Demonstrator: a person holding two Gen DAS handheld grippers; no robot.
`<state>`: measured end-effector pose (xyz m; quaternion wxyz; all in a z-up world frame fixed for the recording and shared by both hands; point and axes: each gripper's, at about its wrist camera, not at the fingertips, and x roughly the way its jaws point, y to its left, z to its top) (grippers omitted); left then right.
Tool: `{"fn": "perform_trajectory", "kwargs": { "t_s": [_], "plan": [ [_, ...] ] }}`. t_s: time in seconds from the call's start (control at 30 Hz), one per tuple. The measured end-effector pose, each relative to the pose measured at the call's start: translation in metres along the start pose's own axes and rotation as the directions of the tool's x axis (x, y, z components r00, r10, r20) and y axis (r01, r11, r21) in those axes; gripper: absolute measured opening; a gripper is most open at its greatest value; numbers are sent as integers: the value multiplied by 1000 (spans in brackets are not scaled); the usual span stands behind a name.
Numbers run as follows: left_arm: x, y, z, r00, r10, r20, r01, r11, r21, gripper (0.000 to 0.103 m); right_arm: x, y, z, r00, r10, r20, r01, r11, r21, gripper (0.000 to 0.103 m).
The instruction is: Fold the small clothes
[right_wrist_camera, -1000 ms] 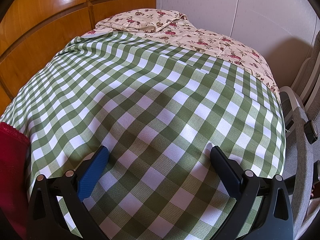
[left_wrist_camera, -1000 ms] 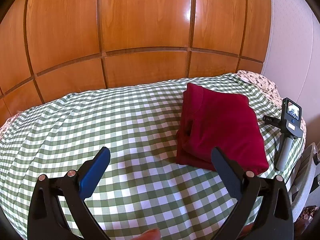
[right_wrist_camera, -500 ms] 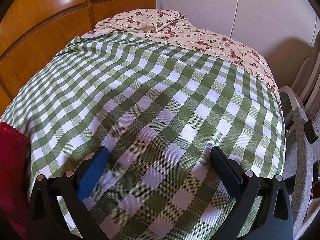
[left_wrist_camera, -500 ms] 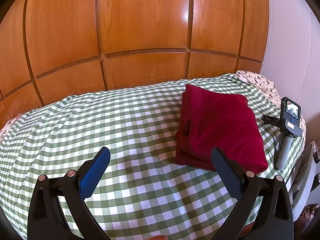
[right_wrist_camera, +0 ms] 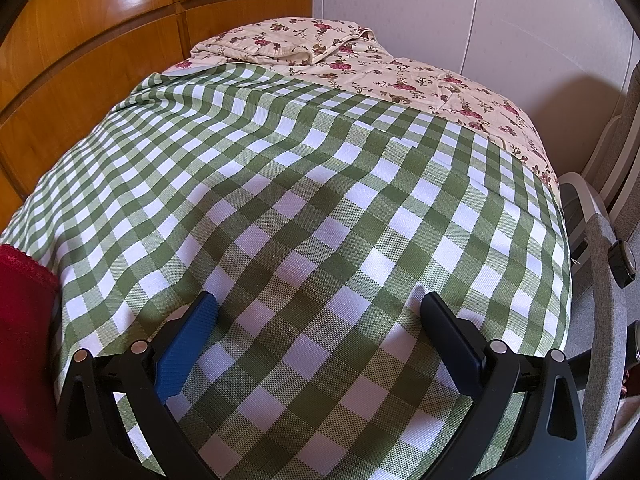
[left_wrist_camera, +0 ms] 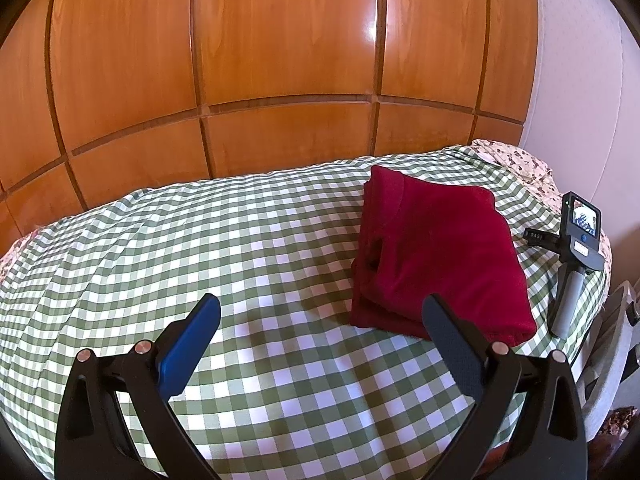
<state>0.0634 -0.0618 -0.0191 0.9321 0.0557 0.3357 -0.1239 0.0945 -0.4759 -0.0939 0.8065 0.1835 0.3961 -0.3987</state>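
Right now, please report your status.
Left gripper open, empty. Right gripper open, empty. Red garment folded on checked cloth. Handheld device beside it.

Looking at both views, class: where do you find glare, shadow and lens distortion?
Left wrist view: glare streaks on the wood panels, whose seams bow from the fisheye; the red garment shades the checked cloth to its left. Right wrist view: the open right hand-held gripper throws finger shadows on the cloth, which bulges like a dome; glare on the panel at top left.
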Motion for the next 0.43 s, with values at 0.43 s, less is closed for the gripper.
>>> {"fn": "perform_trajectory", "kwargs": {
  "t_s": [0.43],
  "plan": [
    [5, 0, -2, 999, -9, -32, 8, 1000, -17, 101, 0, 0, 0, 1000, 0, 0, 0, 1000, 0, 100]
  ]
}}
